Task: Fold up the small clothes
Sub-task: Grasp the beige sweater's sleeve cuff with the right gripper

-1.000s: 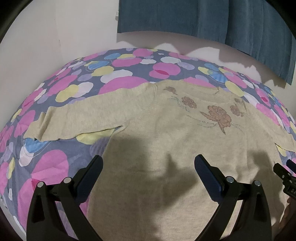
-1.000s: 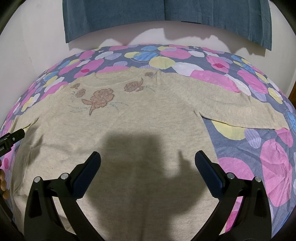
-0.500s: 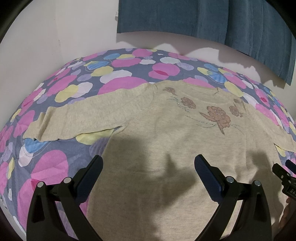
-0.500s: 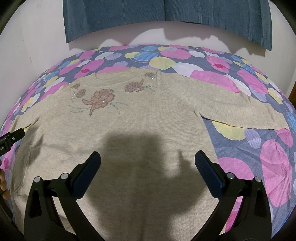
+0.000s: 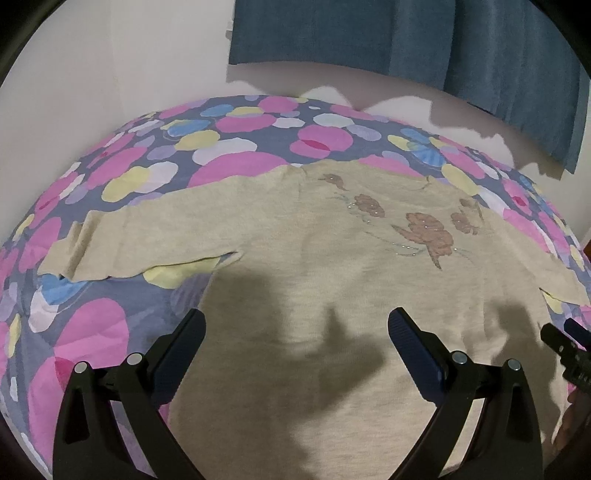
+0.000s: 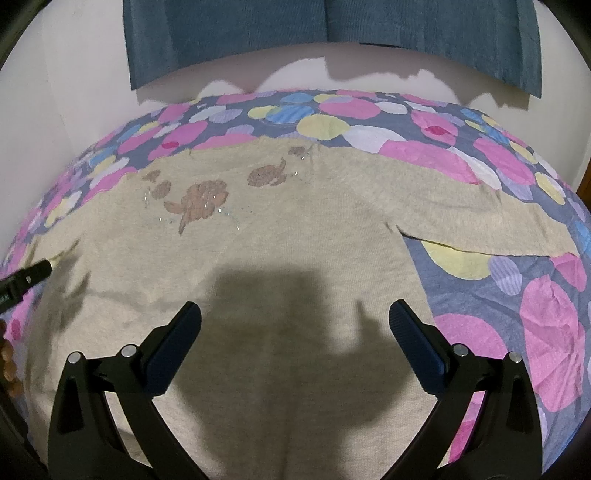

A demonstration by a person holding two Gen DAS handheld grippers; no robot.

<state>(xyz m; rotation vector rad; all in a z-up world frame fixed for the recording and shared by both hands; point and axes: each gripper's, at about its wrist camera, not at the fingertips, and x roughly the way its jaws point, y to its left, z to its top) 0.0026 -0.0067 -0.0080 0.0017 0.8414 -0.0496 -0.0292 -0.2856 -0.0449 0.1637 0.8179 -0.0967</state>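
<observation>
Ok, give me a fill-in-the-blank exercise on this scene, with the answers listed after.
1. The beige sweater lies spread flat on a ____ bedspread.
2. The left gripper has its jaws ____.
3. Both sleeves of the sweater lie stretched ____ from its body.
4. The brown flowers sit near the sweater's ____.

Missing words: flowered; open; outward; neckline

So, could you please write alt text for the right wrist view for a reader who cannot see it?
A beige knitted sweater with brown flower embroidery lies flat, sleeves spread, on a bedspread with pink, yellow and blue blotches. The open right hand-held gripper hangs over its lower body; the left hand-held gripper's tip shows at the left edge. A dark blue curtain hangs behind.
</observation>
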